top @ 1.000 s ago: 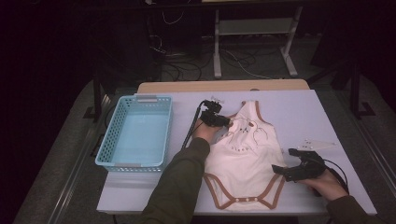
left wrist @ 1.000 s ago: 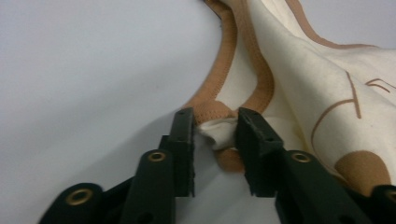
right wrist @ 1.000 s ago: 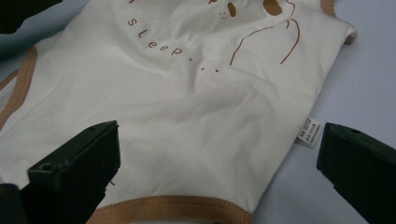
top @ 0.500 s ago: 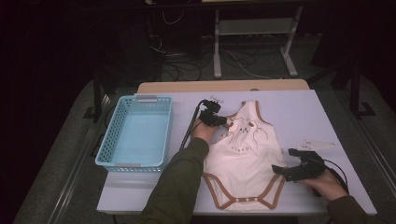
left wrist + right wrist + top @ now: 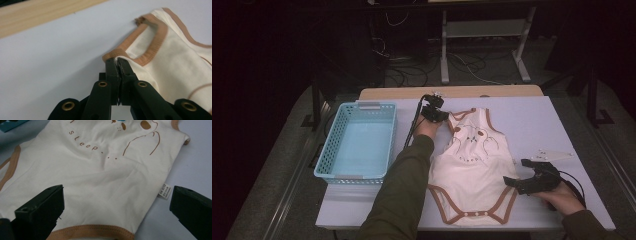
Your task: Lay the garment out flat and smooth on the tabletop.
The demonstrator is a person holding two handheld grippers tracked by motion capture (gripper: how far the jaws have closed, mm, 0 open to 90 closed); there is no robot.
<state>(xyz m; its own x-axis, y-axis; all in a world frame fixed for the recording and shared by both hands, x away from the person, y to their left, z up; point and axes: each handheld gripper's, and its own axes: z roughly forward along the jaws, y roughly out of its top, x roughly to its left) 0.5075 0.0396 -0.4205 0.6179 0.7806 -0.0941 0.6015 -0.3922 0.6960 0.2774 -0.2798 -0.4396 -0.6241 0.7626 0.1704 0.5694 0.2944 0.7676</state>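
Room: dark, with cables and a metal stand on the floor behind the table [image 5: 537, 120].
Table: pale top with a wooden strip along its far edge.
Basket [image 5: 358, 140]: light blue, on the left part of the table, well apart from the bodysuit.
Bodysuit [image 5: 472, 165]: cream with brown trim, lying flat at mid table, neck end away from the person and snap end near the front edge. Brown print and the word "sleep" on the chest.
Label [image 5: 165, 191]: small white tag sticking out from the bodysuit's side seam, lying on the table.
Left gripper [image 5: 435, 113]: at the bodysuit's far left corner, by the shoulder strap. In the left gripper view its jaws are pressed together on the brown-trimmed edge of the strap, cloth pinched between the tips. They have just been closing on that edge.
Strap edge: seems slightly raised off the table at the pinch, though the close view makes this hard to judge.
Right gripper [image 5: 532, 180]: beside the bodysuit's lower right edge, near the front of the table. Its jaws stand wide apart, holding nothing. In the right gripper view the bodysuit's side and the label lie ahead between them.
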